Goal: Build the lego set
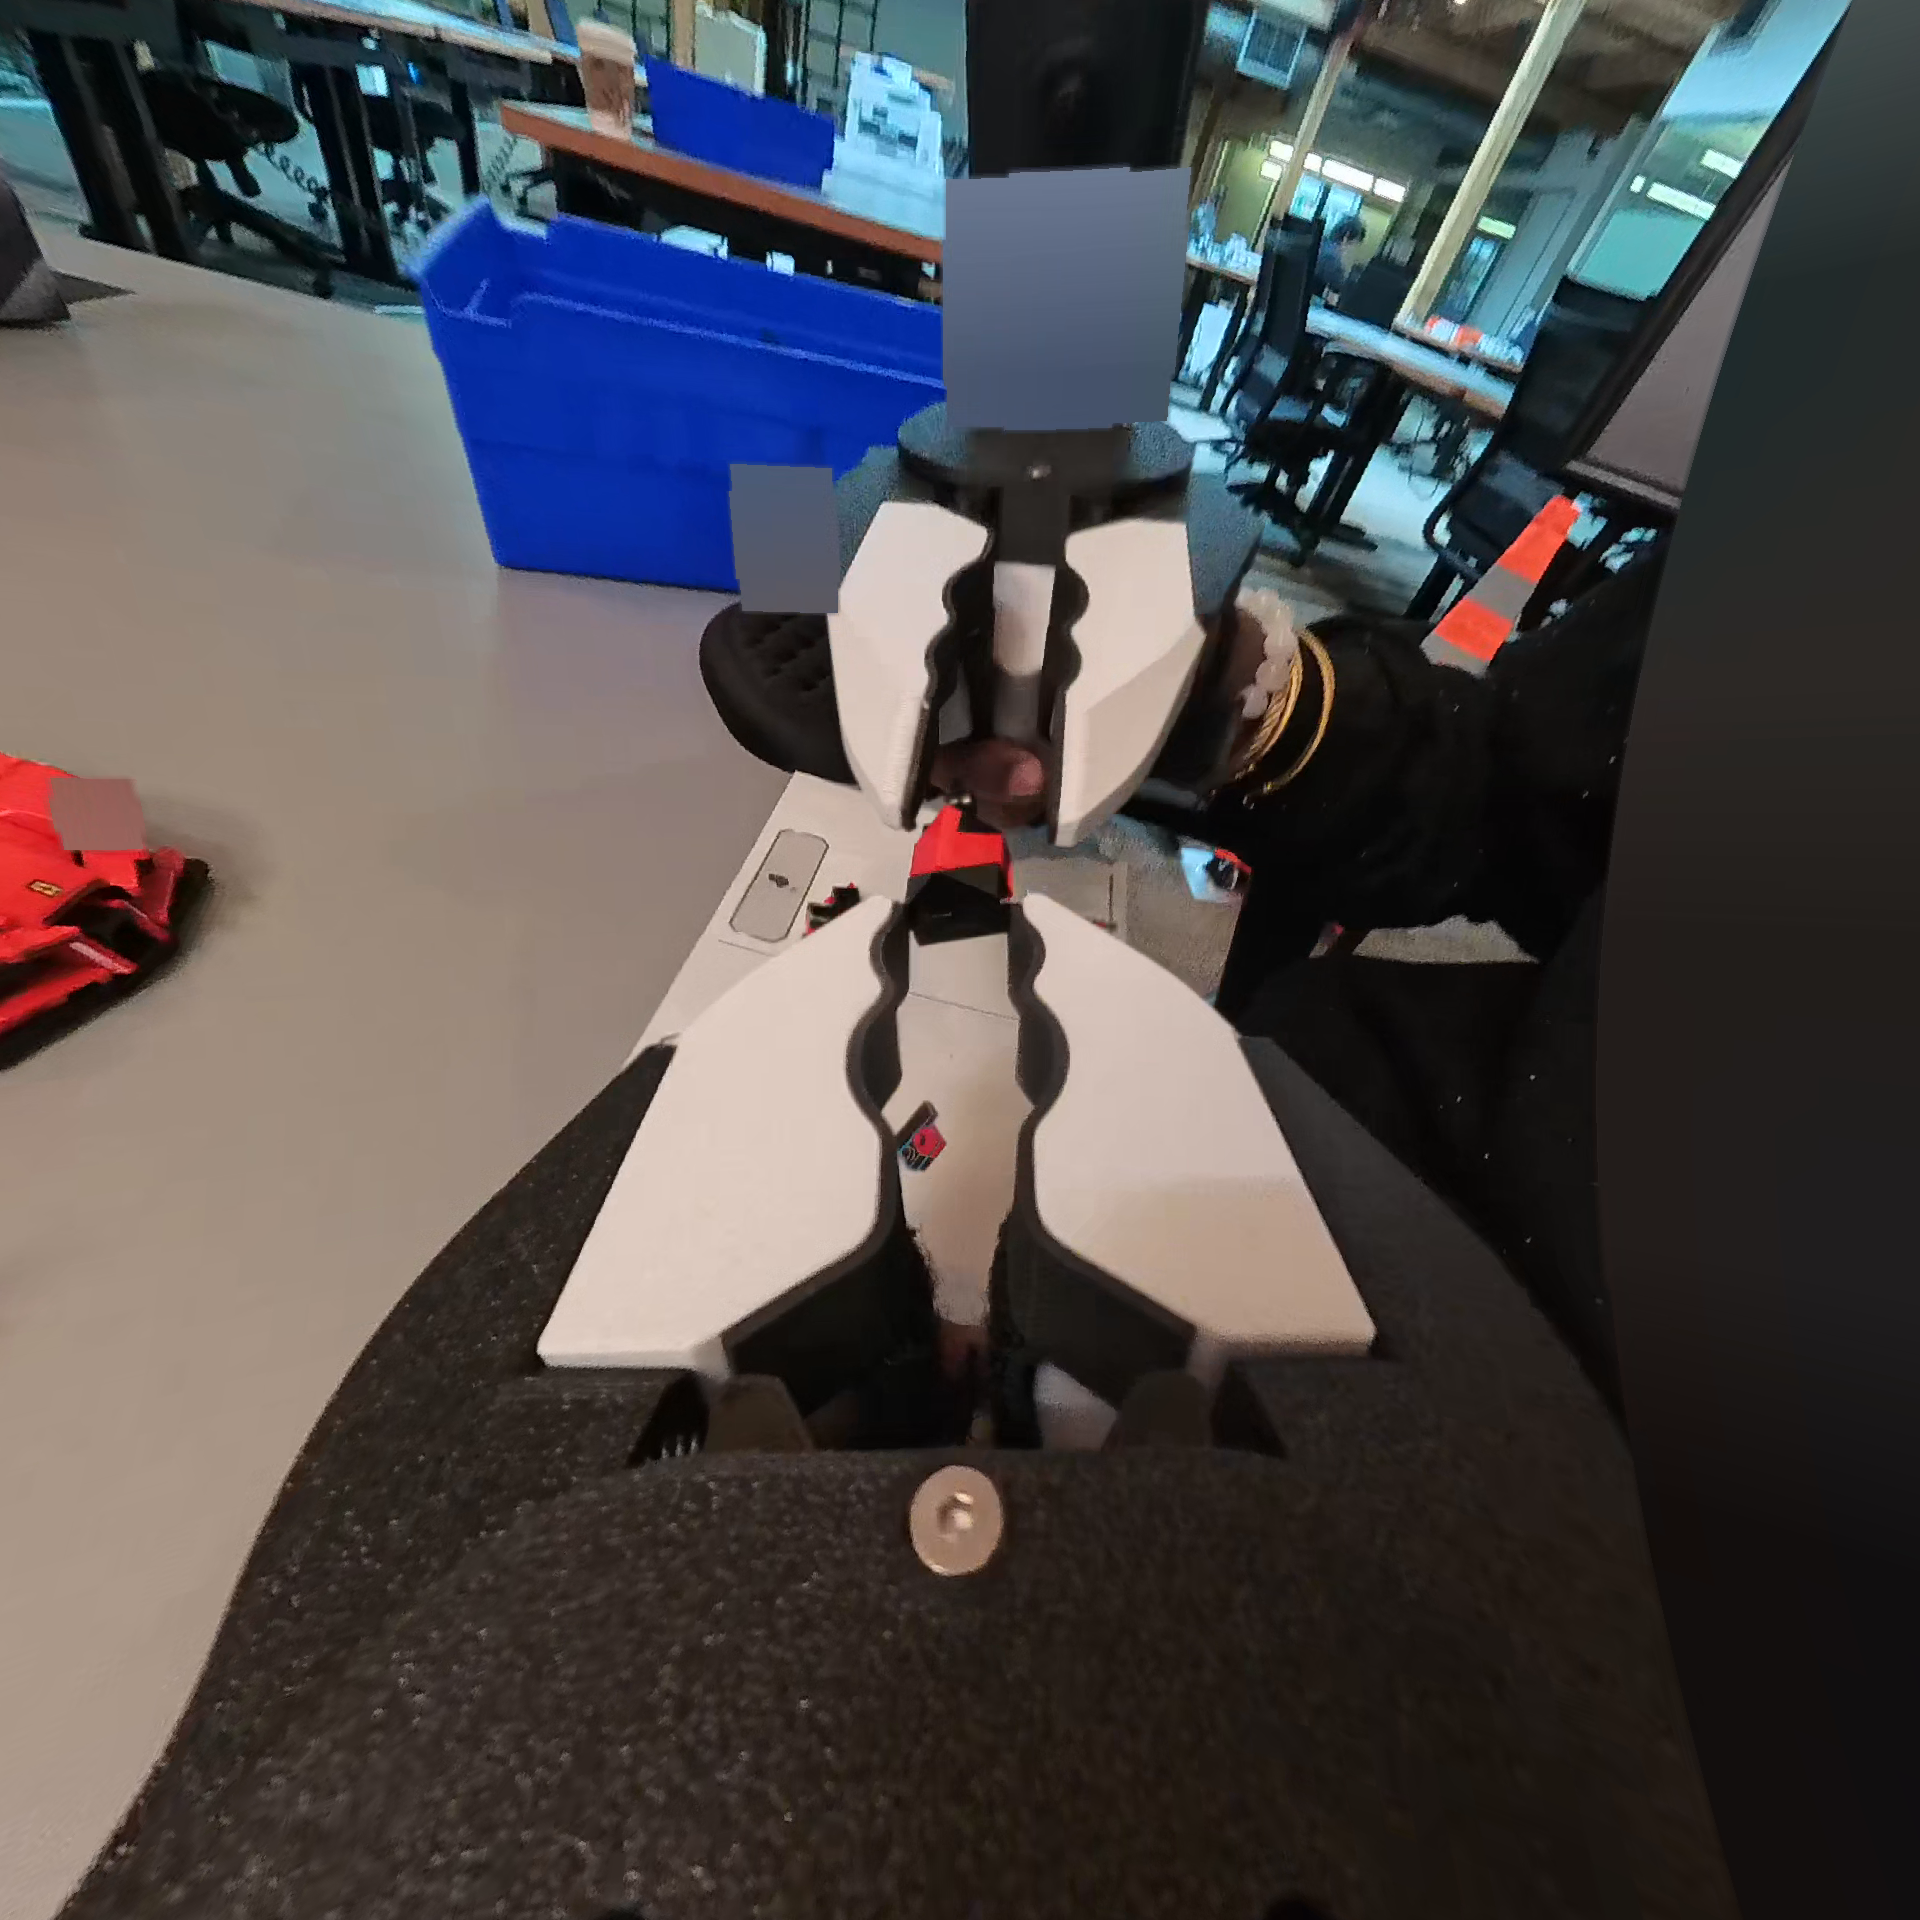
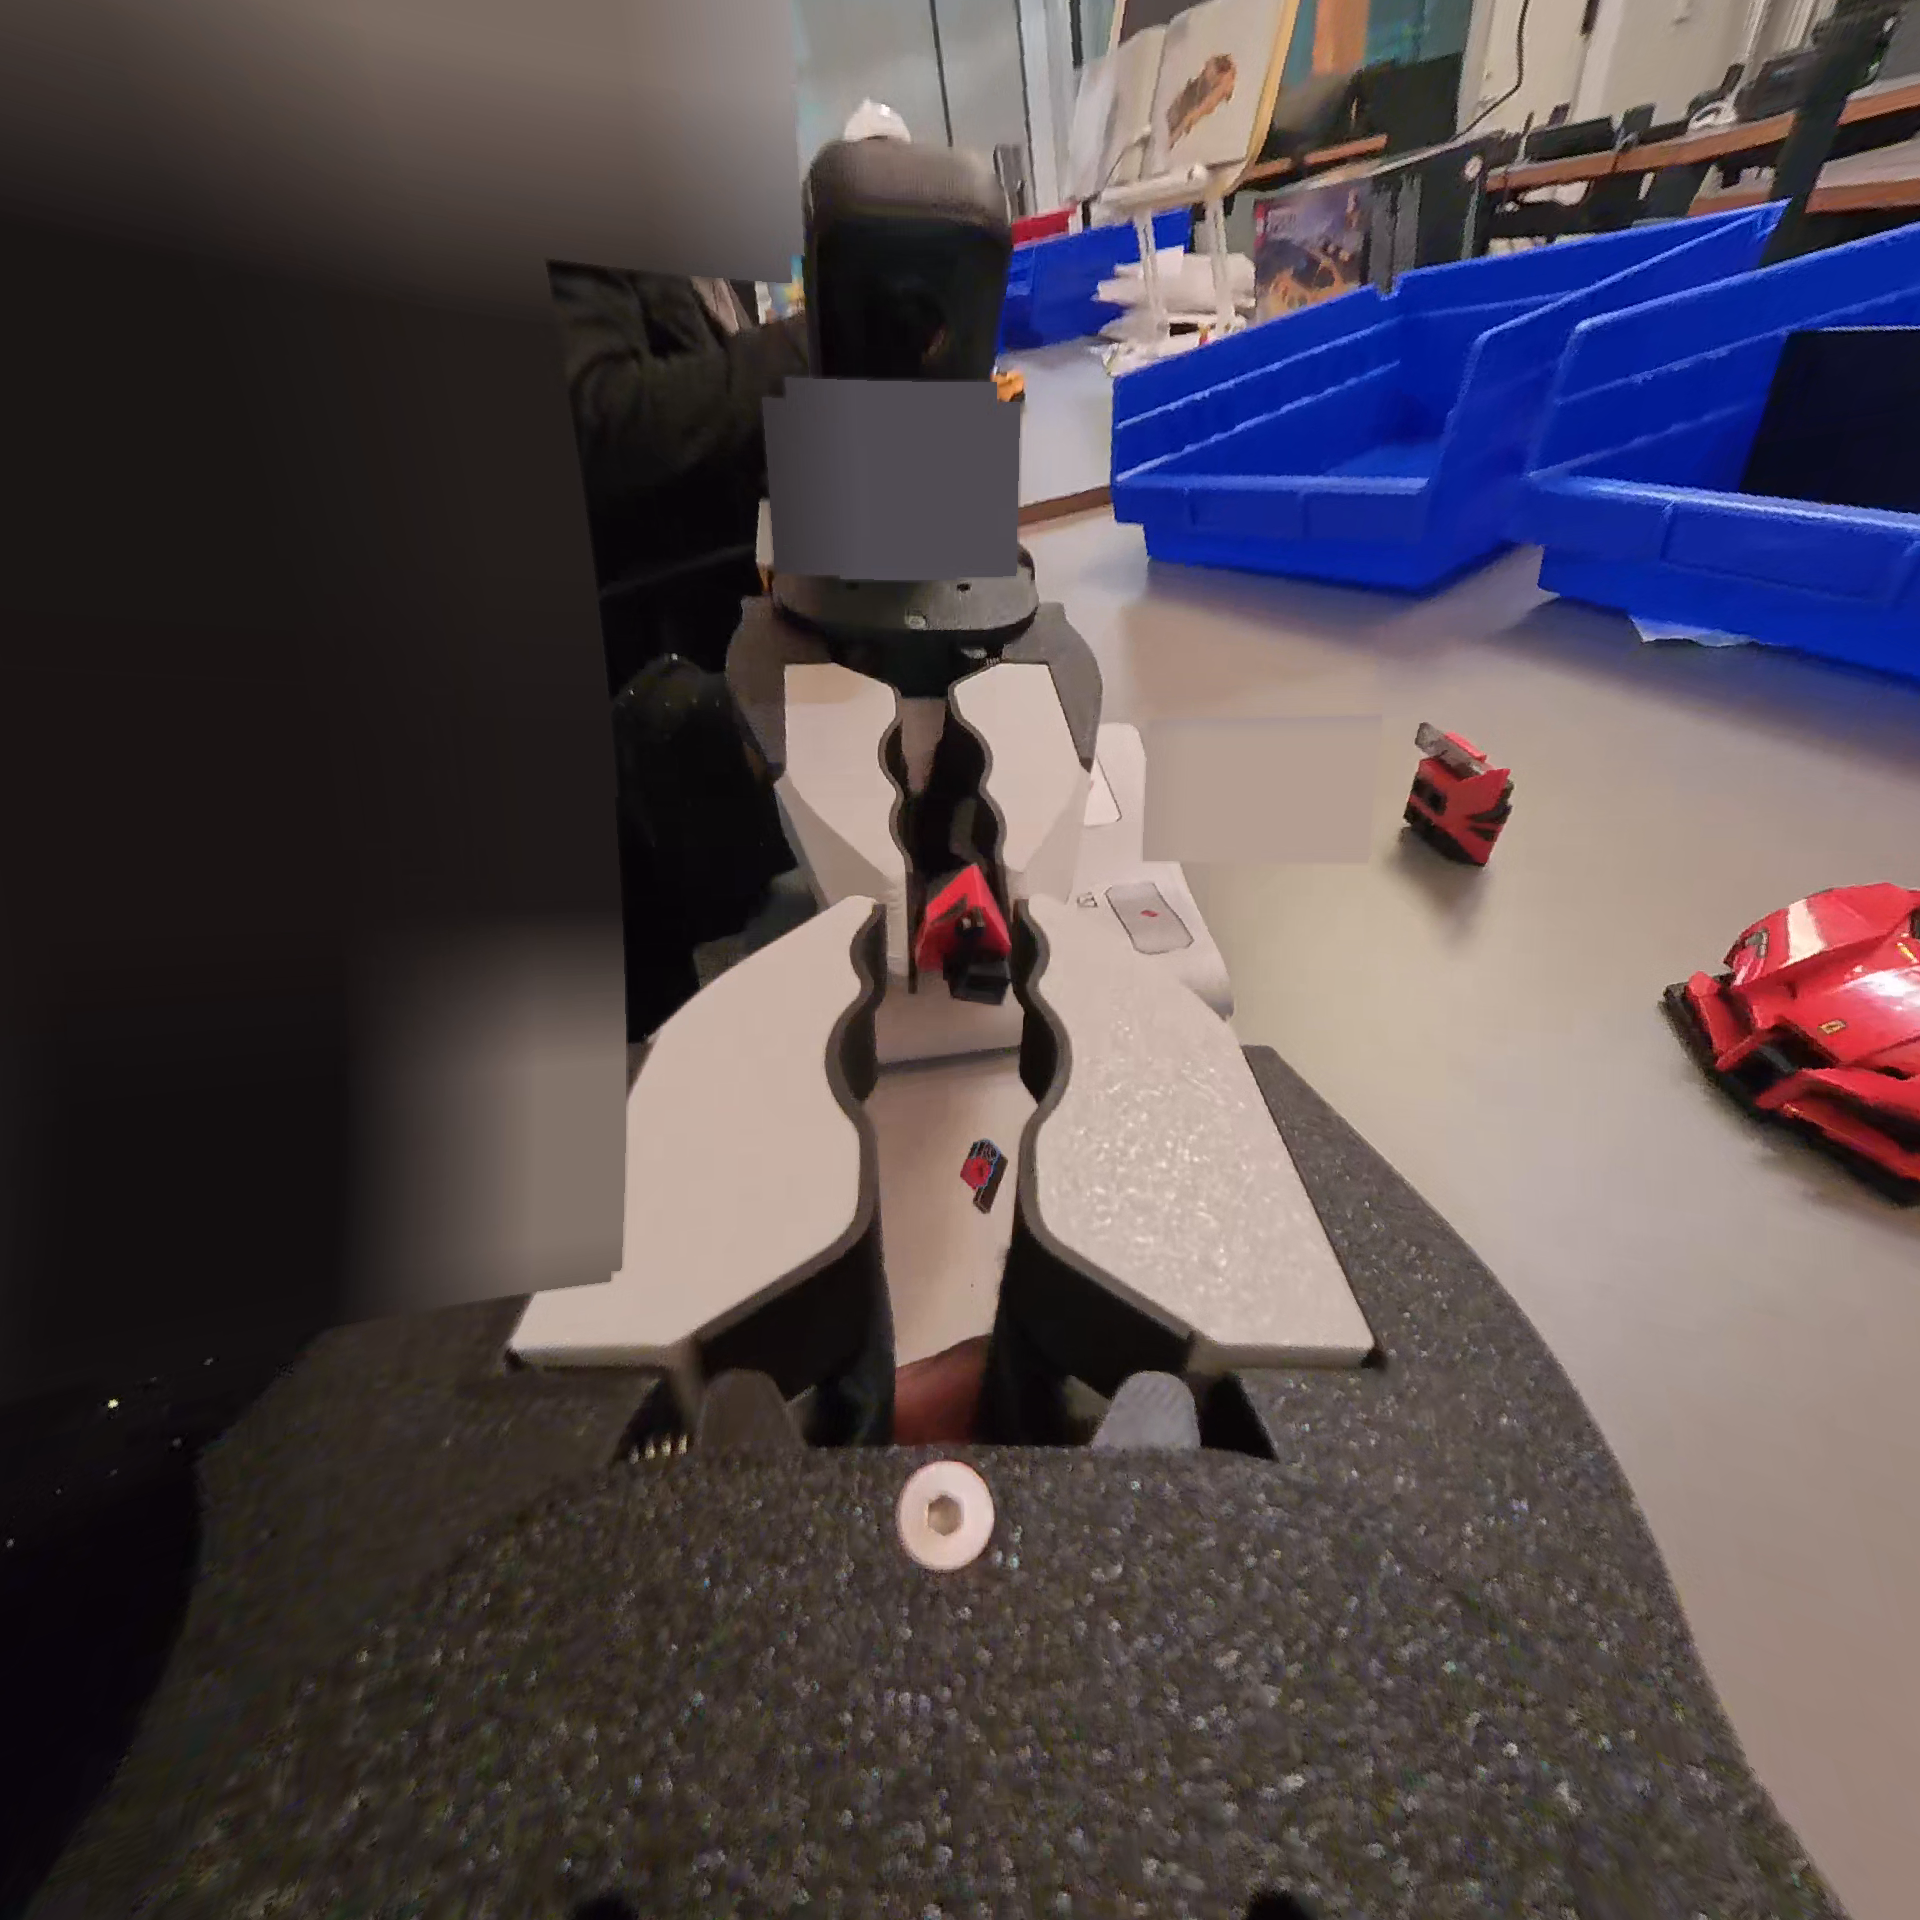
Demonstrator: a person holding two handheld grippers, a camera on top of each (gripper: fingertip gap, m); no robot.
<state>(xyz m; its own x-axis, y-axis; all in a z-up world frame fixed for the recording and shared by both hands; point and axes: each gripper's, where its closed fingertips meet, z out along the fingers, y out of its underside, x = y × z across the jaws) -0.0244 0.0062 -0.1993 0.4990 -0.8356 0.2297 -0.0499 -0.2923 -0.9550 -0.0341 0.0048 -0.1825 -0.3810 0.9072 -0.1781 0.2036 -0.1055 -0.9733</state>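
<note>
A small red and black lego piece (image 1: 958,871) hangs in the air between my two grippers, which face each other tip to tip. My left gripper (image 1: 958,914) is shut on its black lower end. My right gripper (image 1: 982,826) comes from the far side and grips its red end. In the right wrist view the piece (image 2: 961,930) sits between my right gripper's tips (image 2: 951,920), with the left gripper (image 2: 951,873) just behind it. A built red lego car (image 2: 1808,1029) lies on the table to the right; it also shows in the left wrist view (image 1: 73,914).
A white instruction booklet (image 1: 774,883) lies open under the grippers. A second red and black lego block (image 2: 1455,795) stands on the grey table. Blue bins (image 2: 1351,468) line the back; one shows in the left wrist view (image 1: 675,416). A person's black sleeve (image 1: 1382,748) holds the right gripper. Less than 4 cm separates the two grippers' tips. Left tips and right tips are each some 20 cm from the built red lego car (image 2: 1808,1029). My left wrist view (image 1: 43,909) looks at it from another angle.
</note>
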